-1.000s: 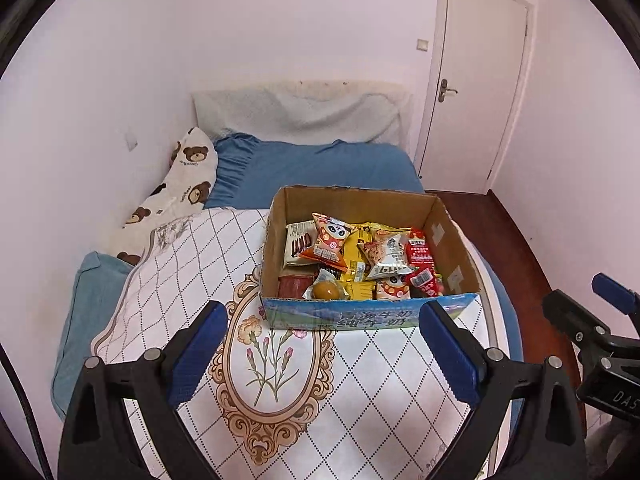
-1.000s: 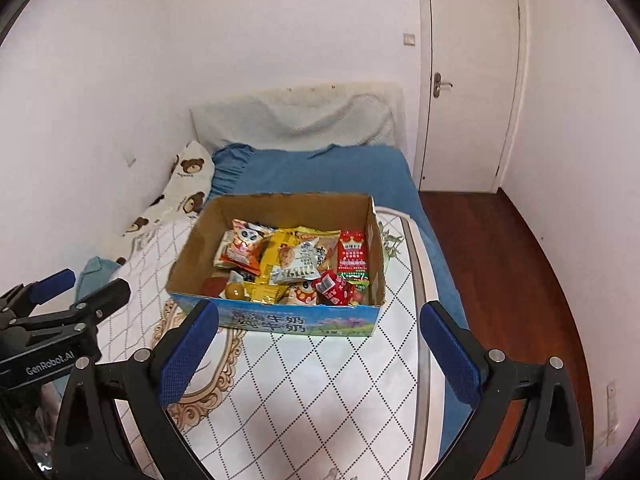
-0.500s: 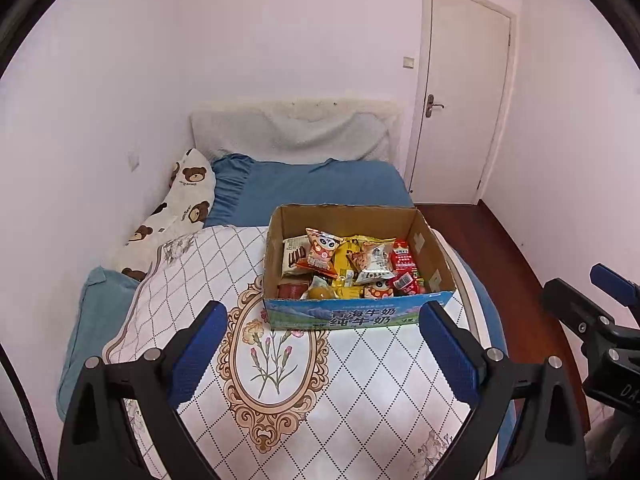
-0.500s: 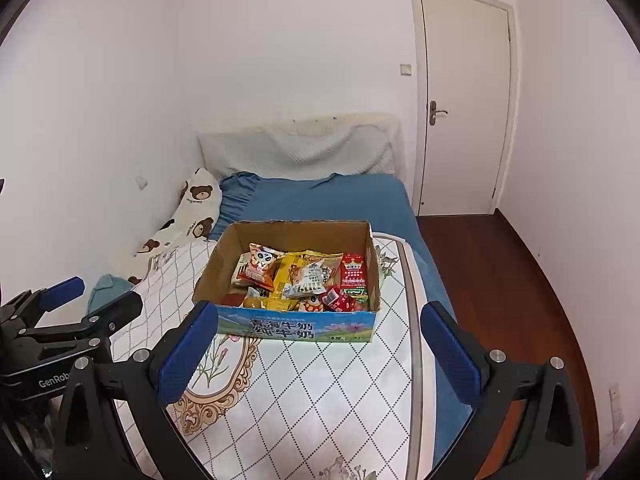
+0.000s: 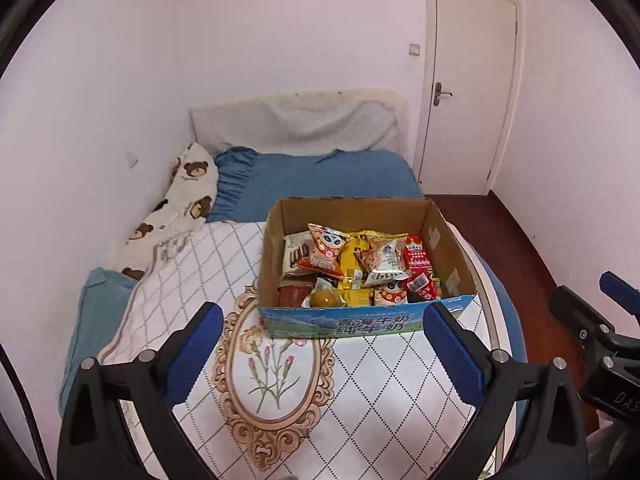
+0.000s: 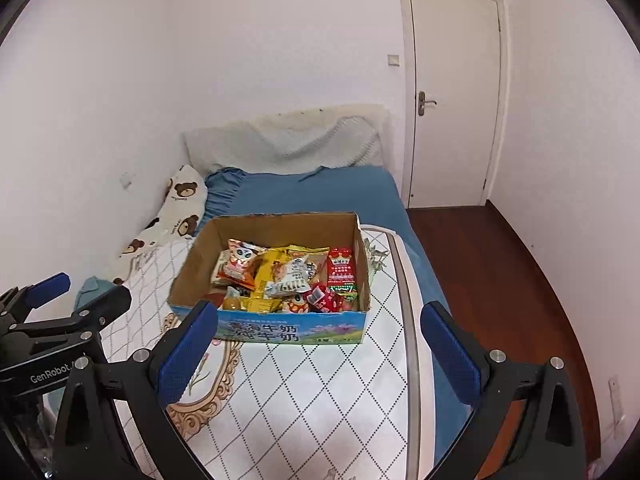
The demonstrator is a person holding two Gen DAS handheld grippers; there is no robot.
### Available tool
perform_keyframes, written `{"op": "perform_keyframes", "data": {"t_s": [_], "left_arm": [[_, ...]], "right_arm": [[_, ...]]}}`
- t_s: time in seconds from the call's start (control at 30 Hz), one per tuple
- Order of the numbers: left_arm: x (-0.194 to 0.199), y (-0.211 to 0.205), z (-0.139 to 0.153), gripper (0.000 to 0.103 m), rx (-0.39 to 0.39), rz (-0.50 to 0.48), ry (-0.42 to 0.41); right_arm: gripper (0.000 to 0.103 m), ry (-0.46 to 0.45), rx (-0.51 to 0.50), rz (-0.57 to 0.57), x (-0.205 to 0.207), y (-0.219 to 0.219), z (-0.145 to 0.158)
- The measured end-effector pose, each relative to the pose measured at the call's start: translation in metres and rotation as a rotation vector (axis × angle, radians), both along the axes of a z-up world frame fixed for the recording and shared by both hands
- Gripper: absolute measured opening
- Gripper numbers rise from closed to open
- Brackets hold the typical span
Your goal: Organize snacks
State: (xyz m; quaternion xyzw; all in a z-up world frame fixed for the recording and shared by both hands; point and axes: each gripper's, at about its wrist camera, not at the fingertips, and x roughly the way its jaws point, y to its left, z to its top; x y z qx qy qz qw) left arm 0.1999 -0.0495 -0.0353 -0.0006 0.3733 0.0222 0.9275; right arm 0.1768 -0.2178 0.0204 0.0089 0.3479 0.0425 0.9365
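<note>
Both grippers — left [image 5: 323, 354], right [image 6: 319, 354] — jaws apart and empty, left just widened; box [image 5: 340, 326] at 12 o'clock. Advance over one top packet [image 5: 325, 249], then close.

Both views evenly lit, soft indoor light, slight pink-violet cast on the walls [image 5: 280, 40]. No hard shadows; only a faint one under the cardboard box [image 5: 340, 324] front edge. No glare on the snack packets [image 5: 356, 264]. Sharp centre, no motion blur. Strong fisheye: door [image 6: 456, 96] frame bows, dark vignette in all corners. Near hand-held gripper pads [image 6: 188, 356] slightly soft.
</note>
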Motion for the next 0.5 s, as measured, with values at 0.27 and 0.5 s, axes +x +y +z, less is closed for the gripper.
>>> {"op": "perform_keyframes", "data": {"t_s": [0.27,0.5], "left_arm": [[0.029,0.000,-0.024,0.102,0.015,0.028,0.034],[0.045,0.000,-0.038,0.102,0.023,0.041,0.056]], "right_arm": [[0.103,0.022,0.004,-0.047,0.037,-0.008,-0.027],[0.103,0.048,0.008,-0.050,0.061,-0.009,-0.045]]}}
